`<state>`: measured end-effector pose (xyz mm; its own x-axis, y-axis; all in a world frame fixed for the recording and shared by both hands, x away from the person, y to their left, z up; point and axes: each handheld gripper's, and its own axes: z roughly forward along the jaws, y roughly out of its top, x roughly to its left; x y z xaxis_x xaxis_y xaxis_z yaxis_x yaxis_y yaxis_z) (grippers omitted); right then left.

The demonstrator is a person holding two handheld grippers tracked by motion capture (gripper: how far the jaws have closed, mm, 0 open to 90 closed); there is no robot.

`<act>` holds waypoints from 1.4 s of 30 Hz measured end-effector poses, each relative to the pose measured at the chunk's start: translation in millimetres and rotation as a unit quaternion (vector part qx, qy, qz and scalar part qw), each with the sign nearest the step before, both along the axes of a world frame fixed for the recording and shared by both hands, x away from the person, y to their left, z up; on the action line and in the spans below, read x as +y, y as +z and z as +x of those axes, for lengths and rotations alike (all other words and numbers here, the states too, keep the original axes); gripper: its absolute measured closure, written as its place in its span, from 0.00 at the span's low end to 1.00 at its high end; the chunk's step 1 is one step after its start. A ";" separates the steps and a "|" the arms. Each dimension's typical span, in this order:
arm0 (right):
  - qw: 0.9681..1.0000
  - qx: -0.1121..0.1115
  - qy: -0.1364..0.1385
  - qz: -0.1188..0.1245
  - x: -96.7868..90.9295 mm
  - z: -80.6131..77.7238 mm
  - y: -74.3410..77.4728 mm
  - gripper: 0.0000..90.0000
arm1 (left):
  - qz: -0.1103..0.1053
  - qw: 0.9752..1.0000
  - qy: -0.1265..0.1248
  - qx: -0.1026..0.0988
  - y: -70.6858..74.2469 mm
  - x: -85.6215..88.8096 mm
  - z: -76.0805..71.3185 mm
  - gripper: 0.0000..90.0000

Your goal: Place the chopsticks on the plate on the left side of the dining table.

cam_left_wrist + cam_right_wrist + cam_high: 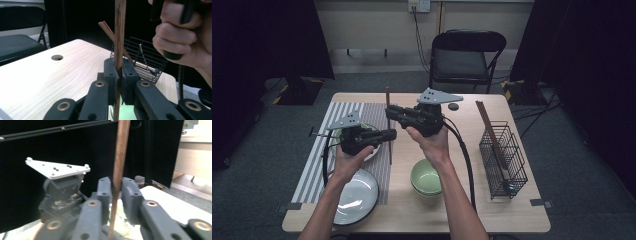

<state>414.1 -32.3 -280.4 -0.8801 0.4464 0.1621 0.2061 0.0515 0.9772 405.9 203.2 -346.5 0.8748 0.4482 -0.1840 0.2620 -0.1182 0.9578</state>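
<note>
The chopstick (119, 37) is held upright above the table (462, 145), pinched by the left gripper (118, 72). The right gripper (115, 190), at 2 o'clock from it, is loosened, so the stick could be tipped or dropped

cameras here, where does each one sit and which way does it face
High view: above the person's side, looking forward and down on the table; both forearms show.
Left gripper view: rides the left gripper, fingers shut on the chopstick; right hand shows.
Right gripper view: rides the right gripper, facing the left gripper.
Shared: the chopstick.
</note>
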 end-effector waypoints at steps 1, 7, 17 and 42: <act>1.000 -0.001 0.002 0.005 -1.3 -0.3 -0.2 0.79 | 0.002 1.000 0.001 -0.001 -0.3 0.3 0.5 0.95; 1.000 -0.005 -0.004 0.000 -10.3 -2.8 -1.1 0.69 | -0.008 1.000 0.005 0.006 0.0 4.1 0.9 0.94; 1.000 0.025 -0.013 -0.013 -26.4 -6.6 -26.5 0.58 | -0.008 1.000 0.005 0.001 5.7 12.7 0.2 0.94; 0.996 0.065 0.045 -0.051 4.9 -14.0 -82.4 0.73 | -0.008 1.000 -0.009 -0.004 15.5 3.0 -2.1 0.94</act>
<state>400.1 -27.4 -362.8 -0.8922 0.3860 0.2344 0.3196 0.1729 0.9316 403.8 206.1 -331.0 0.8839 0.4296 -0.1846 0.2528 -0.1069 0.9616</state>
